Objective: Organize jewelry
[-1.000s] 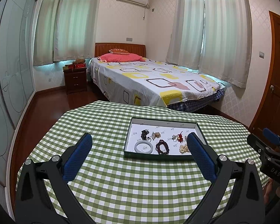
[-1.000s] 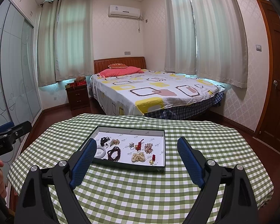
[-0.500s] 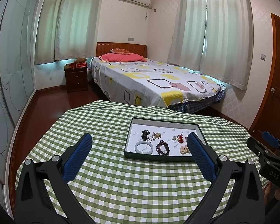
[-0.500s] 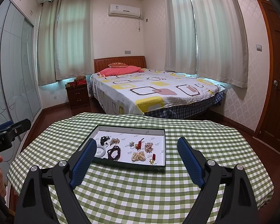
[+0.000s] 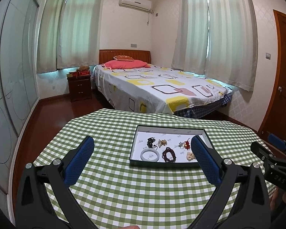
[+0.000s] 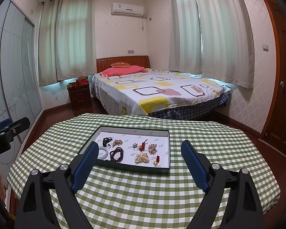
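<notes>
The shallow dark-green cardboard jewelry tray [image 6: 167, 148] sits on the green-checked tablecloth [image 6: 143, 194]; left gripper [image 5: 142, 145] and right gripper [image 6: 139, 148] hover with jaws spread, empty; lettering unreadable.

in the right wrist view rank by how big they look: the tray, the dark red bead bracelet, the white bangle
1. tray
2. dark red bead bracelet
3. white bangle, though a gripper finger hides part of it, so its rank against the bracelet is unsure

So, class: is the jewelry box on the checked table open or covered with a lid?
Open. The jewelry box has no lid on it; the white bangle and dark bead bracelet lie exposed inside.
</notes>
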{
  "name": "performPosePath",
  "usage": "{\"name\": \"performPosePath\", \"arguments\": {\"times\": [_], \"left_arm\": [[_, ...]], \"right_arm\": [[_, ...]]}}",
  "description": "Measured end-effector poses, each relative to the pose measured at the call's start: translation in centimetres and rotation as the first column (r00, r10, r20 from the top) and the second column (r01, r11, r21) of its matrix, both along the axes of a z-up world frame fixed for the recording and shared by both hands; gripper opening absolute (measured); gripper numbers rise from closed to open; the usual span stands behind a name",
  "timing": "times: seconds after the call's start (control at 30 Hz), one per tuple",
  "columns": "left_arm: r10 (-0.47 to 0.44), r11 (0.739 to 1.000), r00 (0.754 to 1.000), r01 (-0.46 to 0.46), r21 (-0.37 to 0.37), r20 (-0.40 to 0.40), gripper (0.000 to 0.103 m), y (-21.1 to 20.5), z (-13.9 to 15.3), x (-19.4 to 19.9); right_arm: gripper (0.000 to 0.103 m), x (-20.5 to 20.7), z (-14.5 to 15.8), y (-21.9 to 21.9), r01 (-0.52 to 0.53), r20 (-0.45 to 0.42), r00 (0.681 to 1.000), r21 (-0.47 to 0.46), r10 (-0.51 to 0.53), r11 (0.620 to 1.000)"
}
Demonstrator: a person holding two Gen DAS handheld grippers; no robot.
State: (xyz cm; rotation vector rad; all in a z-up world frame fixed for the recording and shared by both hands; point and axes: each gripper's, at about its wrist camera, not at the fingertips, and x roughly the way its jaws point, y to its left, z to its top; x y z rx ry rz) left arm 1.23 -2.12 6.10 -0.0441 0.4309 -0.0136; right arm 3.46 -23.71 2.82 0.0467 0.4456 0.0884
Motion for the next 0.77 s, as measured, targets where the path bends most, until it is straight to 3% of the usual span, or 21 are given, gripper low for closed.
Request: {"name": "performPosePath", "arguments": {"times": [0.5, 0.77], "left_arm": [[-0.006, 0.999, 1.0, 0.005, -0.036, -0.01, 0.099, 0.3, -0.5, 0.5], [-0.004, 0.999, 0.998, 0.002, -0.036, -0.064, 0.099, 0.8, -2.0, 1.8]], "right_arm": [[0.085, 0.4, -0.5, 0.1, -0.002, -0.006, 1.0, 0.0, 0.002, 1.0], [0.085, 0.8, -1.4, -0.2, 0.006, -0.022, 1.0, 0.005, -0.006, 1.0]]}}
